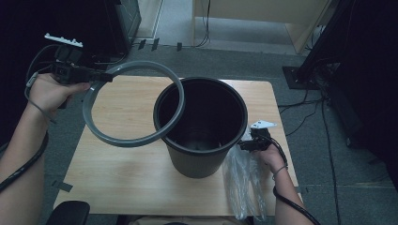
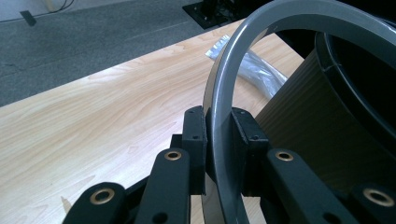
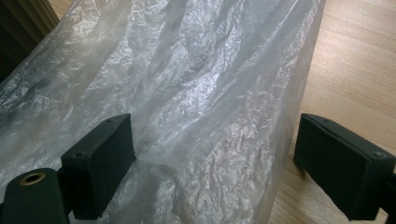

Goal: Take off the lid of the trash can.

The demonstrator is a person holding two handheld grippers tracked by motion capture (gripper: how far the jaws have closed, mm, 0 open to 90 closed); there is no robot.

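Landmark: black bin (image 1: 202,126), upright near the middle of the wooden table (image 1: 122,187).
Left gripper (image 1: 101,76): off the bin's left side and higher than its rim, jaws clamped on the grey ring (image 1: 131,140); in the left gripper view the left gripper (image 2: 218,135) has one pad on each face of the ring's band (image 2: 224,107).
Grey ring: held tilted in the air, its far side overlapping the bin's left rim, the rest hanging out to the bin's left.
Right gripper (image 1: 244,145): just beside the bin's right wall, low by the tabletop, jaws spread wide.
Clear plastic bag (image 1: 241,183): lying on the table at the bin's right foot; in the right gripper view the right gripper (image 3: 212,154) straddles the bag (image 3: 187,93), and the right pad stands clear of it.
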